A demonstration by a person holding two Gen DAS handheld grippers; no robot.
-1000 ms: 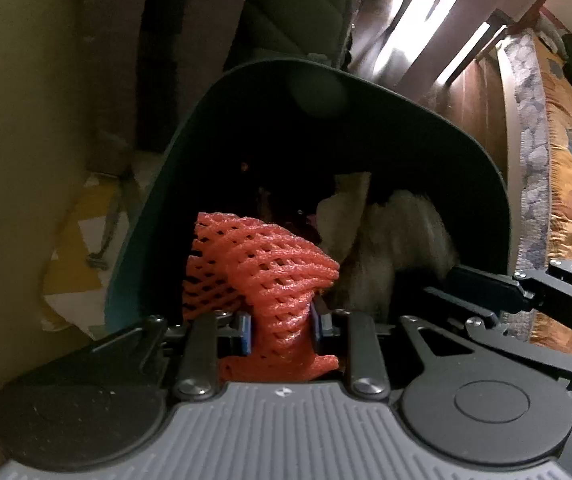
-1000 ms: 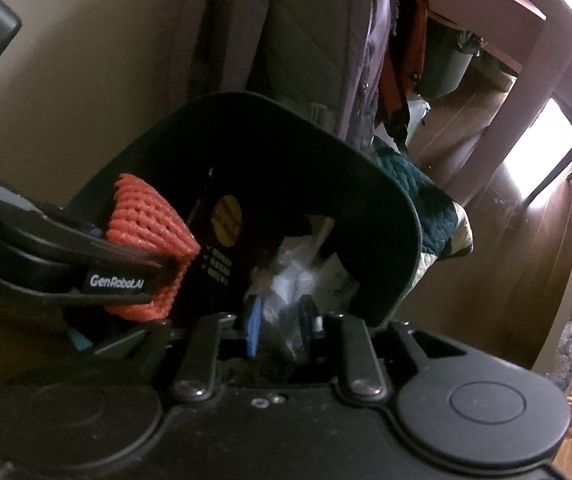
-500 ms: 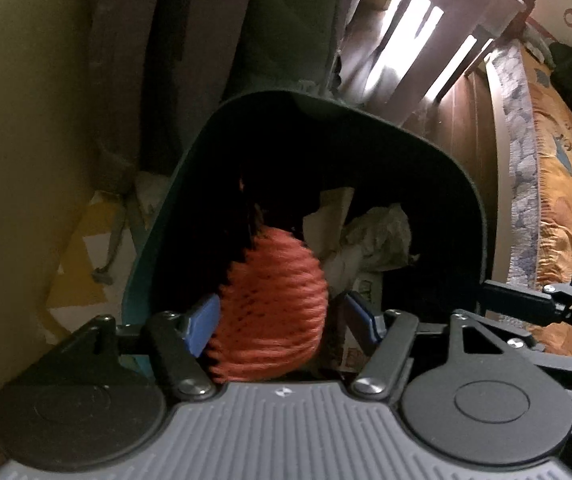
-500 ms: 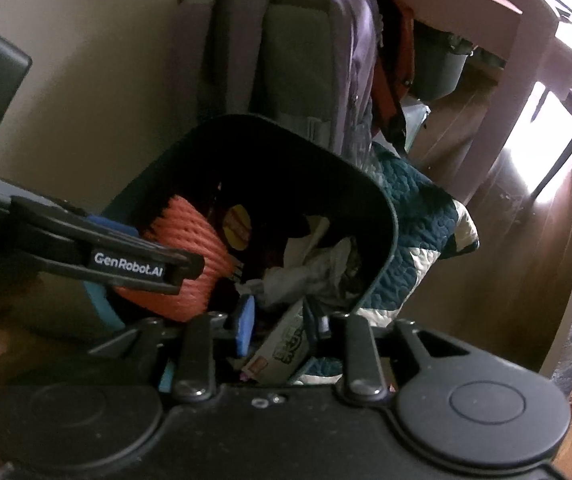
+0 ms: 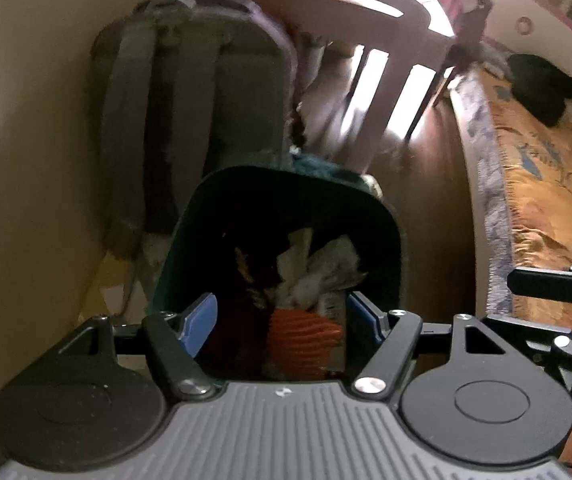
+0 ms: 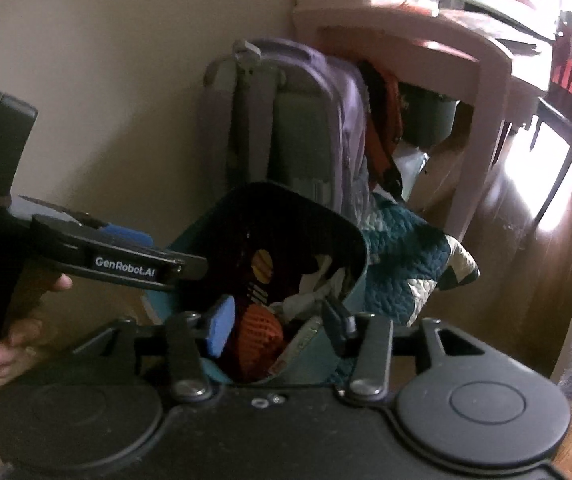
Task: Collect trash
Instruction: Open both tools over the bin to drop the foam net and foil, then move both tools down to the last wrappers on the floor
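Inside the dark bin (image 5: pixel 382 216) lies an orange foam net (image 5: pixel 304 334) beside crumpled paper (image 5: pixel 318 268), dropped as trash. Above, left gripper (image 5: pixel 281 320) and right gripper (image 6: pixel 277 320) are opening, nothing between their jaws.

One dark bin (image 5: pixel 390 236) sits at lower centre, holding one orange foam net (image 5: pixel 304 338) and several crumpled papers (image 5: pixel 318 268); one backpack (image 5: pixel 205 92) stands behind it.

Home bedroom: backpack (image 6: pixel 306 120), desk (image 6: pixel 426 36), bedspread (image 5: pixel 546 200)
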